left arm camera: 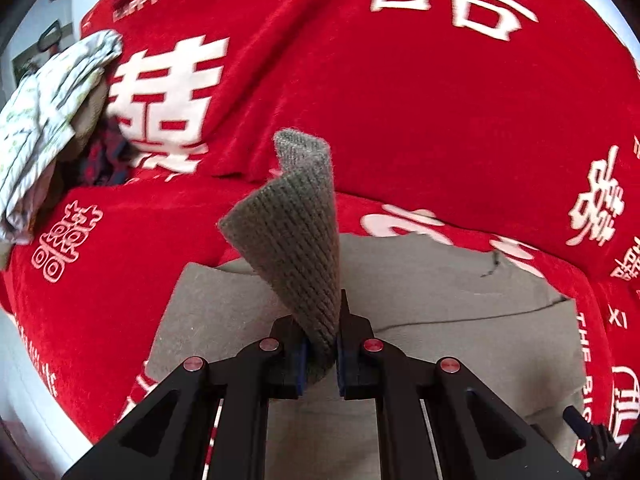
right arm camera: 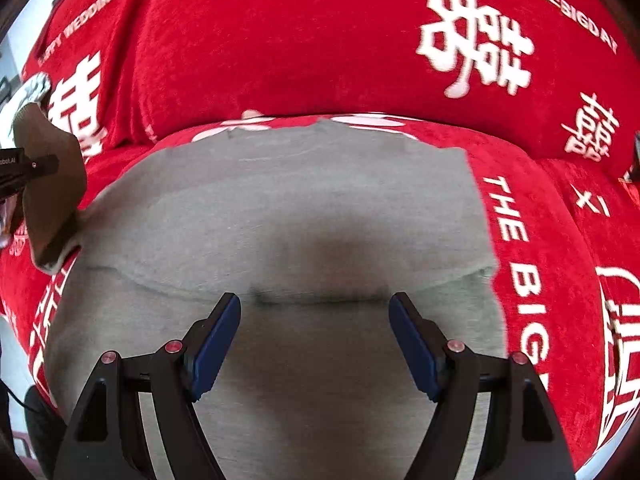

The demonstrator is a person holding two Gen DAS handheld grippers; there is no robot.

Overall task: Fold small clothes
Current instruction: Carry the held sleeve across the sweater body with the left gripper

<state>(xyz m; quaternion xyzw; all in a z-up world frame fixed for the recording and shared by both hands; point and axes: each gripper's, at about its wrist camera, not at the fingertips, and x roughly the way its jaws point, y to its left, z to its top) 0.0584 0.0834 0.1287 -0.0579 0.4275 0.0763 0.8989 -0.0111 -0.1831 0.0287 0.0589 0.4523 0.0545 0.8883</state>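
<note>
A light grey garment (right arm camera: 300, 208) lies spread flat on the red sofa cover (right arm camera: 320, 40). My left gripper (left arm camera: 322, 344) is shut on the garment's ribbed grey cuff (left arm camera: 296, 240), which stands lifted and curls over above the flat cloth (left arm camera: 440, 320). In the right wrist view that gripper (right arm camera: 36, 168) shows at the far left edge with the raised cuff (right arm camera: 52, 200) hanging from it. My right gripper (right arm camera: 316, 304) hovers open over the middle of the garment, near a fold line, with nothing between its blue pads (right arm camera: 216, 344).
A pile of other clothes (left arm camera: 44, 120), pale patterned cloth on top, sits at the left on the seat. The red backrest (left arm camera: 400, 100) with white characters rises behind the garment. The seat's front edge drops to a pale floor (left arm camera: 24, 380) at the lower left.
</note>
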